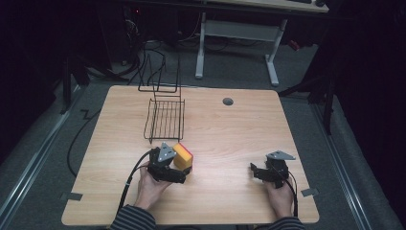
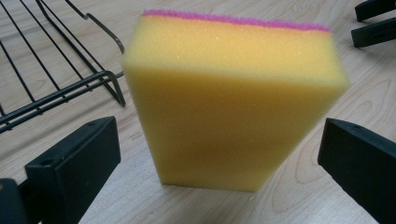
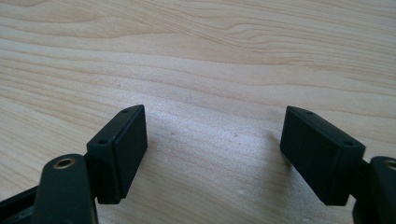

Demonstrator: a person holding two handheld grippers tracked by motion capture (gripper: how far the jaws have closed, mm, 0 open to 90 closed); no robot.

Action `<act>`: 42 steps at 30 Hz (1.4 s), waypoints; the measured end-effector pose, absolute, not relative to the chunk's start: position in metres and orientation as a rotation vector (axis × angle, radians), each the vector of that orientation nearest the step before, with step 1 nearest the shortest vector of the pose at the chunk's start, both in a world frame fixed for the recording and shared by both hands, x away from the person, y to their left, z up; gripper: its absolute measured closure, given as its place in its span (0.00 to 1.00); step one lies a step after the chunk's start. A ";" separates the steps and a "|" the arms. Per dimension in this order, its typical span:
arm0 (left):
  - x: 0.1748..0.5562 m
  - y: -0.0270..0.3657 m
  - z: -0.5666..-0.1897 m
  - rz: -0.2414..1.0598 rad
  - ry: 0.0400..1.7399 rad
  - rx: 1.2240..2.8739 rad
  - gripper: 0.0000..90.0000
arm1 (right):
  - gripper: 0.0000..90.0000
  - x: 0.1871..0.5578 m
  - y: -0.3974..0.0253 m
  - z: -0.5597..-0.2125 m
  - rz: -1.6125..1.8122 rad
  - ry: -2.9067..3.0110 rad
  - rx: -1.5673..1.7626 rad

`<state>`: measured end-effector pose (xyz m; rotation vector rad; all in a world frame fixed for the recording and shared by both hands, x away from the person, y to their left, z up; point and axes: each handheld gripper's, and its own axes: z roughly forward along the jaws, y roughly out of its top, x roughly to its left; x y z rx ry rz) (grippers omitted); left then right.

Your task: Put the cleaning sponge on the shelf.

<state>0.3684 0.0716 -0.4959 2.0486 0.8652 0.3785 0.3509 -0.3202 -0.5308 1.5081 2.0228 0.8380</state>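
— Looking down from the high view first: your left gripper (image 1: 184, 168) is right up against the sponge (image 1: 183, 156), which stands on edge on the desk (image 1: 230, 134) just in front of the wire rack (image 1: 165, 118). Your right gripper (image 1: 255, 171) sits well apart, over bare wood.

— So the left hand (image 1: 149, 188) is the nearer one?

— By far. Now the left gripper view: the sponge (image 2: 231, 107) stands between your fingers (image 2: 74, 161), released, gaps on both sides. Its long axis runs away from you, yellow foam facing you, pink scrub layer (image 2: 233, 20) along the far side. The rack (image 2: 56, 79) sits off to the left.

— And the right?

— Right gripper view: fingers (image 3: 122, 149) spread wide, nothing between them but desk (image 3: 201, 70). My guess is you just close the left across the sponge's narrow width.
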 end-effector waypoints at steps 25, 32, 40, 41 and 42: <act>0.380 0.059 -0.511 0.378 0.900 2.089 0.03 | 0.26 0.351 -0.320 -0.531 0.838 2.023 1.509; 0.381 0.056 -0.514 0.380 0.891 2.093 0.11 | 0.26 0.351 -0.320 -0.531 0.838 2.023 1.508; 0.382 0.054 -0.517 0.368 0.888 2.103 0.17 | 0.26 0.351 -0.320 -0.531 0.838 2.023 1.508; 0.382 0.054 -0.517 0.367 0.888 2.103 0.17 | 0.26 0.351 -0.320 -0.531 0.838 2.023 1.508; 0.382 0.054 -0.517 0.367 0.888 2.104 0.18 | 0.26 0.351 -0.320 -0.531 0.838 2.023 1.508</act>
